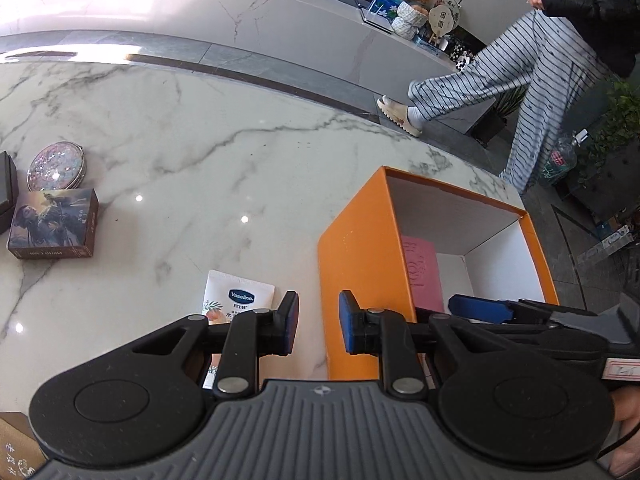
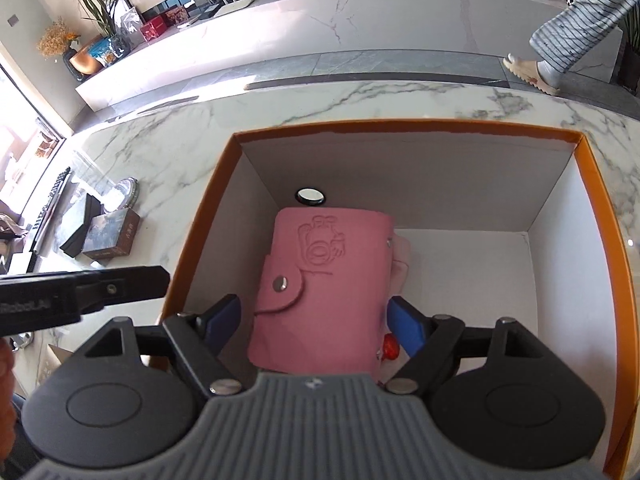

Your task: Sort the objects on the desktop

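Pink wallet (image 2: 324,288) lies inside orange box (image 2: 600,216) near counter (image 1: 200,140) edge | right claw (image 2: 318,322) wide open around it, not pinching | left claw (image 1: 318,320) empty, slightly apart, beside box

The left gripper (image 1: 318,322) has a grey ribbed body with a small star mark at its front edge. Two round black discs flank that body, and black link arms with silver rivets run forward from it to black fingers (image 1: 289,316) faced with blue pads. The right gripper (image 2: 316,322) is built the same: grey ribbed body, black discs beside it, silver rivets, blue-padded fingers (image 2: 404,328).
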`<state>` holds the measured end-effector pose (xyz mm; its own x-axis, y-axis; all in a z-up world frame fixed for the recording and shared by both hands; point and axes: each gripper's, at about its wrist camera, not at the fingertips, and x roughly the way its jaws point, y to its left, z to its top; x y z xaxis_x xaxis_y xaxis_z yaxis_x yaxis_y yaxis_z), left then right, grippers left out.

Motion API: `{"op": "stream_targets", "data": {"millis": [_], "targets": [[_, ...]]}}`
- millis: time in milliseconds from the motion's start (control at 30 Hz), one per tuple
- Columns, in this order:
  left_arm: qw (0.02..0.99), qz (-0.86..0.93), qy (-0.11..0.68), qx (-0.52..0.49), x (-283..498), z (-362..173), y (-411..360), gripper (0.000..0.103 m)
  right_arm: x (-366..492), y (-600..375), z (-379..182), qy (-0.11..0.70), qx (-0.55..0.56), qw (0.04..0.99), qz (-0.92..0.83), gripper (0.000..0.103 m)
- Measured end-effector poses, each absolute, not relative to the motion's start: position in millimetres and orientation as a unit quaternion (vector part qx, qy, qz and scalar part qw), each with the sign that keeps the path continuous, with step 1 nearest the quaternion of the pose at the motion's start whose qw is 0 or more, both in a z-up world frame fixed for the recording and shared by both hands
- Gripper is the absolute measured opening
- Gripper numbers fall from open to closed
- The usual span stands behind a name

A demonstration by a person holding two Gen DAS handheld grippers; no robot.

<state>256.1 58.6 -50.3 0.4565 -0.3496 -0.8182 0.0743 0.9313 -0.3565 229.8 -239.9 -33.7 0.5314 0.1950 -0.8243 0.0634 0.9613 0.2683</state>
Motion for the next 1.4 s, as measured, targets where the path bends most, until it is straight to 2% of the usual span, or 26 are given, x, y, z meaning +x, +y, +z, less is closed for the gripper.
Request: {"op": "stream_targets", "data": {"millis": [100,167,233,433,700,867,1067,1267,1400], "targets": [[0.833,-0.120,0.527,-0.119,258,-59,58,0.024,226,-244,-19,0.472,0.126,0.871,0.046,0.081],[0.826,-0.118,0.542,-0.102,258,-65,56,0.024,226,-247,-11,0.467,0.100,0.877,0.039,0.073],[0.816,-0.118,0.560,-0.083,258,-71,52,0.024,230,-252,-8,0.471,0.072,0.879,0.020,0.056],[0.790,-0.133,0.596,-0.065,253,-85,44,0.024,244,-267,-24,0.507,-0.022,0.861,-0.027,0.038],[0.779,-0.148,0.606,-0.063,252,-90,37,0.023,257,-262,-58,0.555,-0.042,0.831,0.002,0.034],[0.775,-0.158,0.607,-0.072,253,-91,37,0.012,266,-258,-65,0.558,-0.030,0.829,0.017,0.022],[0.772,-0.175,0.606,-0.076,252,-88,33,0.000,272,-253,-63,0.547,-0.014,0.836,0.028,0.003],[0.774,-0.176,0.604,-0.078,253,-87,30,0.000,273,-251,-63,0.544,-0.008,0.838,0.027,0.002],[0.775,-0.179,0.601,-0.078,251,-86,30,0.000,265,-258,-54,0.534,-0.004,0.845,0.027,0.007]]}}
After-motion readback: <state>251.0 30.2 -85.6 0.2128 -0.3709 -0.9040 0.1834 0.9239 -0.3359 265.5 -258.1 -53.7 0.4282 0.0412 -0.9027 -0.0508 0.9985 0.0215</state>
